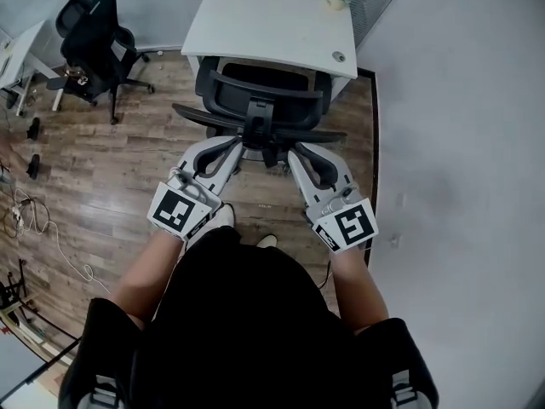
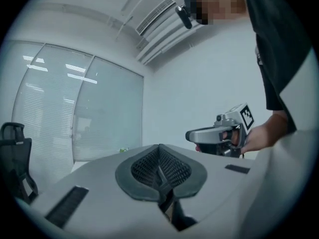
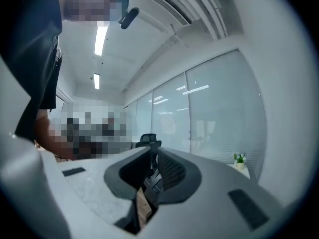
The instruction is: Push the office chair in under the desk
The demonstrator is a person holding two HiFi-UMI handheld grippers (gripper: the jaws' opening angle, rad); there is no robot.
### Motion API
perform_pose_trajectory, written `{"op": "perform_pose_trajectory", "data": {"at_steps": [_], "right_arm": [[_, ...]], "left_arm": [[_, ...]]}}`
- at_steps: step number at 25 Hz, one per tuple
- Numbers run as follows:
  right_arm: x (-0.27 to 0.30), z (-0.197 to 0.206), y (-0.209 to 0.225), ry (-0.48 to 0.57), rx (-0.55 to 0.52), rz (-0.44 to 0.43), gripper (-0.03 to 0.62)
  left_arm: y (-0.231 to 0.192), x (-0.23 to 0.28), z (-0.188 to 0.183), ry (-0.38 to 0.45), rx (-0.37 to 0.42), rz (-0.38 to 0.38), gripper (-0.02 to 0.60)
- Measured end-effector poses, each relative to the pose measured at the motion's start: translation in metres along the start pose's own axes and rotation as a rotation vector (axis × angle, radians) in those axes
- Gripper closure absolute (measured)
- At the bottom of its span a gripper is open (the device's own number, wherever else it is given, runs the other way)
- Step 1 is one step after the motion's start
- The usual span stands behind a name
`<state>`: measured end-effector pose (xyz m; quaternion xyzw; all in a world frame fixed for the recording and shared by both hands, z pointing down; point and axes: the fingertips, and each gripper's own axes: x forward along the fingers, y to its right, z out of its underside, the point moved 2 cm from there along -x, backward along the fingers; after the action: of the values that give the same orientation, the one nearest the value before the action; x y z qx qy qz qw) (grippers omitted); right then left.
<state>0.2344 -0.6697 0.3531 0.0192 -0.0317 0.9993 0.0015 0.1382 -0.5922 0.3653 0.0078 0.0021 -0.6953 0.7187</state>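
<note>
Wood floor (image 1: 111, 186) surrounds the office chair (image 1: 264, 100), half under the worktop (image 1: 264, 24). My left gripper (image 1: 237, 147) and right gripper (image 1: 294, 156) touch its backrest, fingers pressed together.

No word, number or brand name can be read in any view. The only signs are black-and-white square marker patterns, without letters, on the left grey marker cube (image 1: 180, 210) and the right grey marker cube (image 1: 352, 225).
</note>
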Motion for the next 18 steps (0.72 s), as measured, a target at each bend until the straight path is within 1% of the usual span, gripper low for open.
{"op": "perform_pose_trajectory", "data": {"at_steps": [2, 5, 8, 11, 18], "right_arm": [[-0.001, -0.004, 0.005, 0.006, 0.001, 0.023, 0.57], [-0.002, -0.007, 0.01, 0.004, -0.007, 0.041, 0.591], [-0.002, -0.008, 0.009, -0.001, -0.023, 0.034, 0.591], [-0.002, -0.009, 0.009, -0.001, -0.034, 0.031, 0.591], [-0.001, -0.006, 0.012, 0.0, -0.027, 0.024, 0.592]], "left_arm": [[0.001, 0.005, -0.004, -0.003, 0.029, -0.018, 0.588], [0.002, 0.011, -0.004, -0.005, 0.031, -0.029, 0.588], [0.005, 0.015, -0.004, 0.005, 0.026, -0.024, 0.588], [0.009, 0.018, -0.004, -0.002, 0.033, -0.01, 0.588], [0.008, 0.022, -0.001, -0.007, 0.035, -0.011, 0.588]]}}
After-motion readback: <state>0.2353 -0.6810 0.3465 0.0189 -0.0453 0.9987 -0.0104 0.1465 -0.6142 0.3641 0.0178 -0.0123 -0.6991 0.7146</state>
